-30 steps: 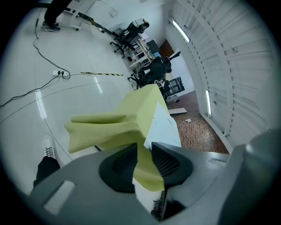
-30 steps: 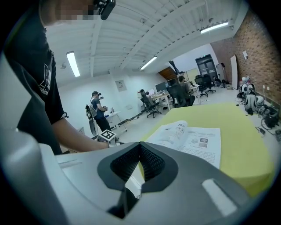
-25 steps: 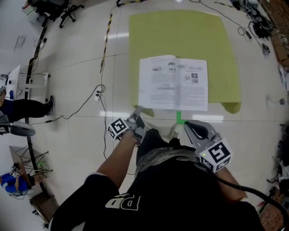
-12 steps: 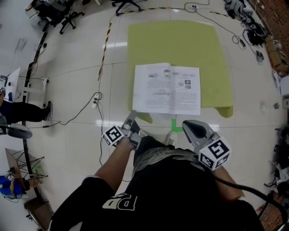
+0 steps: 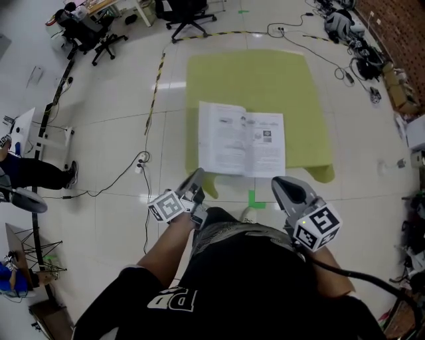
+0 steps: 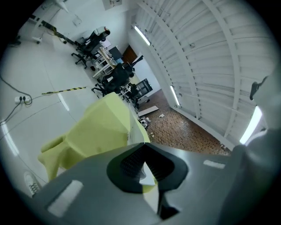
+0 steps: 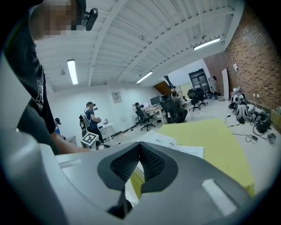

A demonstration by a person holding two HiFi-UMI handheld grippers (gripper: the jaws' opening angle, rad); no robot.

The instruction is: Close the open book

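The open book (image 5: pixel 242 139) lies flat, pages up, near the front edge of a yellow-green cloth (image 5: pixel 252 80) spread over a low surface. My left gripper (image 5: pixel 198 174) hangs just short of the book's front left corner, shut and holding nothing. My right gripper (image 5: pixel 282 183) hovers a little in front of the book's front right corner, also shut and empty. The right gripper view shows the book (image 7: pixel 173 145) lying on the cloth (image 7: pixel 215 145) just past the jaw tips. In the left gripper view the cloth (image 6: pixel 101 127) and the book's thin white edge (image 6: pixel 129 127) show.
A green tape mark (image 5: pixel 256 198) is on the white floor in front of the cloth. Cables (image 5: pixel 143 159) and a black-yellow strip (image 5: pixel 158 56) run at the left. Office chairs (image 5: pixel 182 12) stand behind, gear (image 5: pixel 358 63) lies at the right, and a person's leg (image 5: pixel 36 171) reaches in at the far left.
The head camera has pulled back: the book looks smaller and sits lower in the picture. Both grippers stay shut near its front edge, a little lower in view.
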